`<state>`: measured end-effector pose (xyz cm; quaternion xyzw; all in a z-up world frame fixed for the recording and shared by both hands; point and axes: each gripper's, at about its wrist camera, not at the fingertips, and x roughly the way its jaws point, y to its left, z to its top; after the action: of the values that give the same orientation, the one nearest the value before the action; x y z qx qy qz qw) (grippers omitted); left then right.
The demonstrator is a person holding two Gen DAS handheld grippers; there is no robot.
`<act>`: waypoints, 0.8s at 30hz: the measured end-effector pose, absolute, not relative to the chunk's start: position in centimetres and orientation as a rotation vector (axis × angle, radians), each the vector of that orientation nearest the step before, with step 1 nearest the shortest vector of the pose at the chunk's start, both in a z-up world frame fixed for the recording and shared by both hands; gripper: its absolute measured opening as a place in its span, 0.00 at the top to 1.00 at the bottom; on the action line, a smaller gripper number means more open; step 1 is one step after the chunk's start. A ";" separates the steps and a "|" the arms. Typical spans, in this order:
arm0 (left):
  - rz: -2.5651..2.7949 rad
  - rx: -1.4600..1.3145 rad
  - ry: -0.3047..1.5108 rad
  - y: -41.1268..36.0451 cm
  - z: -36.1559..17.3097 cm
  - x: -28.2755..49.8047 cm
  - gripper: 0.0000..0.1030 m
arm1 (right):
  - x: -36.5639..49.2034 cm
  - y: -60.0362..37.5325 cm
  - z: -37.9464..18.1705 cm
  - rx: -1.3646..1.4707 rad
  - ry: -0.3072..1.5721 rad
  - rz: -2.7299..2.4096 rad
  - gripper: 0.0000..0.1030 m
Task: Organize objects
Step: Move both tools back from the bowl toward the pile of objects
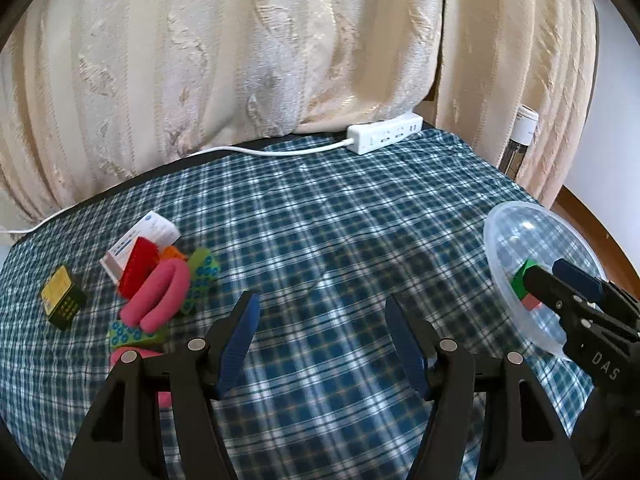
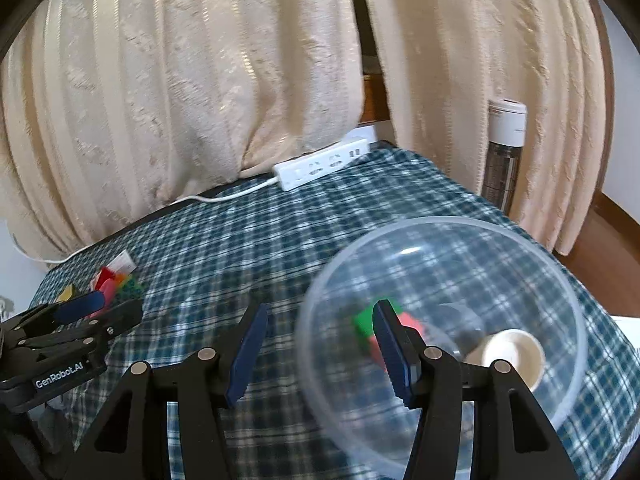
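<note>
Left wrist view: pile (image 1: 156, 284) of toys and boxes sits unsorted on the worktop (image 1: 320, 240). Bowl (image 2: 444, 320) holds a cube (image 2: 366, 322) and cup (image 2: 514, 354). Left tongs (image 1: 320, 344) and right tongs (image 2: 320, 354) gape, empty. Most still to go.

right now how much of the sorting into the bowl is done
Done: a green block and a pale cup lie in the clear bowl. In hand: nothing; the left gripper and right gripper are both open. Left: the pile and yellow-and-black box remain on the checked cloth.
</note>
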<state>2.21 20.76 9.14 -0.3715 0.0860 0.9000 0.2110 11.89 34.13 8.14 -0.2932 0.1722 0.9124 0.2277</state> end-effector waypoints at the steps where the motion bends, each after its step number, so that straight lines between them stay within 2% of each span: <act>1: 2.504 -1.032 0.237 20.5 9.1 2.2 0.35 | 11.6 33.8 8.2 -0.814 0.470 2.518 0.43; 24: 2.606 -1.081 0.148 11.9 9.0 -0.2 0.35 | 5.5 26.6 7.3 -0.990 0.424 2.671 0.43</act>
<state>-0.18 11.90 8.97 -0.3777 0.0516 0.9110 0.1574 5.46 26.63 7.32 -0.3408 0.1461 0.9195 0.1306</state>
